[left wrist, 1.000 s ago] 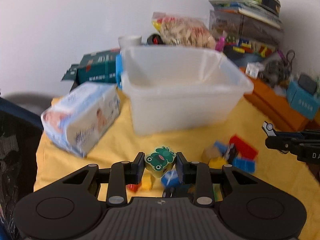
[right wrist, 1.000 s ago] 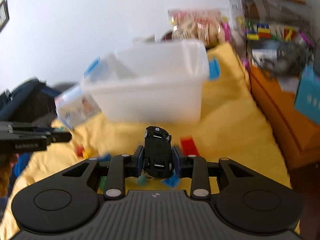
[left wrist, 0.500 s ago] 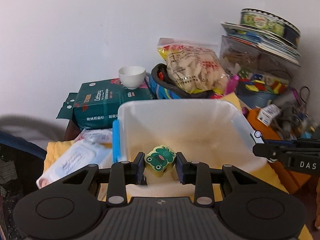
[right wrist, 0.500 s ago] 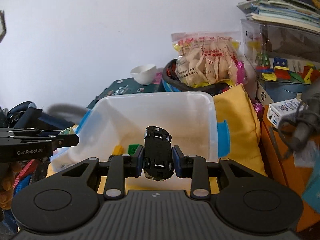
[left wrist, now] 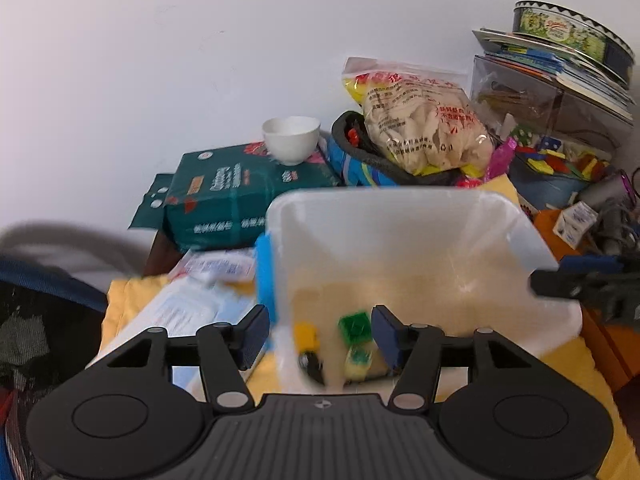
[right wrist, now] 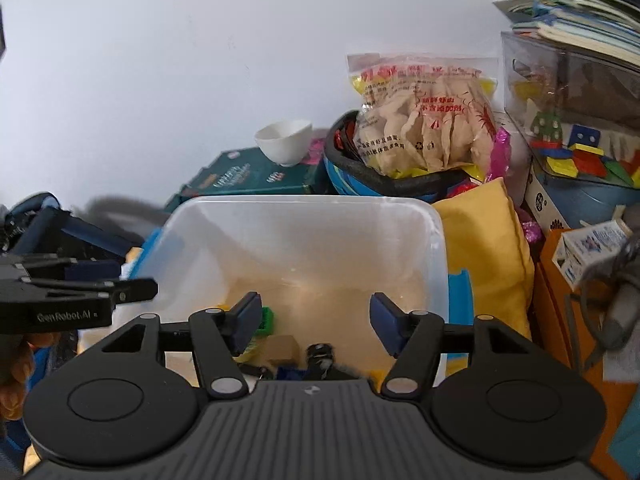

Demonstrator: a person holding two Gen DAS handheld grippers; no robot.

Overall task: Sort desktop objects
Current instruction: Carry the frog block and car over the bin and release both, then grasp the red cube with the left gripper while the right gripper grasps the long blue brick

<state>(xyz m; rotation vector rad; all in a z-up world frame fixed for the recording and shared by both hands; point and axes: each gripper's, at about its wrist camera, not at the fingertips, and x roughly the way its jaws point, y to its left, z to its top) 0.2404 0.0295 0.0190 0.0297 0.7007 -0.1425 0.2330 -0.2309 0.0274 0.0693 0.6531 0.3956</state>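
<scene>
A clear plastic bin [left wrist: 404, 216] with blue latches stands on a yellow cloth; it also shows in the right wrist view [right wrist: 304, 216]. My left gripper [left wrist: 318, 330] is open and empty over the bin's near left rim. Below it in the bin lie the frog block [left wrist: 358, 360], a green brick [left wrist: 354, 326], a yellow brick [left wrist: 306, 334] and the black toy car [left wrist: 312, 364]. My right gripper [right wrist: 314, 318] is open and empty over the bin. The car [right wrist: 320, 356] lies below it with a tan block [right wrist: 284, 350] and a green brick [right wrist: 266, 322].
A wet wipes pack [left wrist: 200, 300] lies left of the bin. Behind stand a green box [left wrist: 244, 196] with a white cup [left wrist: 292, 138], a snack bag [left wrist: 420, 120], and stacked boxes and books [left wrist: 560, 80] at the right. An orange surface [right wrist: 568, 320] is right.
Both grippers opened. The frog block dropped from the left gripper and the black car from the right gripper into the bin. Both views have moved slightly closer over the bin.
</scene>
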